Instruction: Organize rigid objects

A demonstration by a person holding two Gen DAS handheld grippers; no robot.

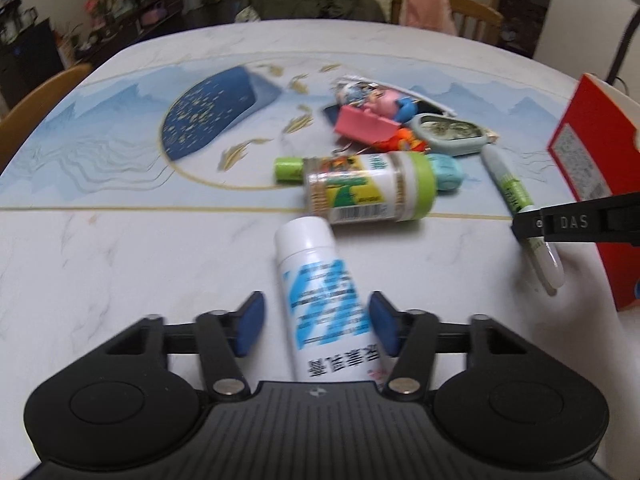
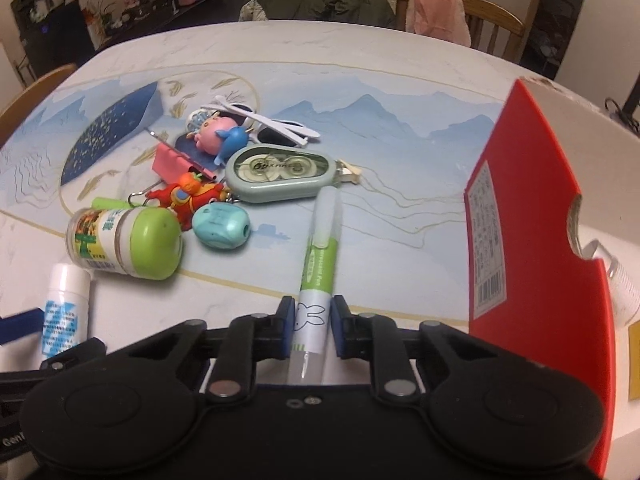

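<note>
A white bottle (image 1: 316, 280) with blue print lies on the table between the blue pads of my left gripper (image 1: 318, 322). Its right pad touches the bottle, while a thin gap shows at the left pad, so the jaws stand open around it. The bottle (image 2: 66, 304) also shows at the lower left of the right wrist view. My right gripper (image 2: 313, 328) is shut on the white end of a green and white pen (image 2: 322, 248), which points away towards the pile. A black right finger (image 1: 576, 224) on that pen (image 1: 516, 192) appears at the right edge of the left wrist view.
A green-lidded jar (image 1: 368, 188) lies just beyond the bottle. Behind it sits a pile: a correction tape (image 2: 276, 172), a teal sharpener (image 2: 220, 226), a pink clip (image 1: 364, 126) and small toy figures. A red box (image 2: 536, 240) stands at the right. Chairs ring the far table edge.
</note>
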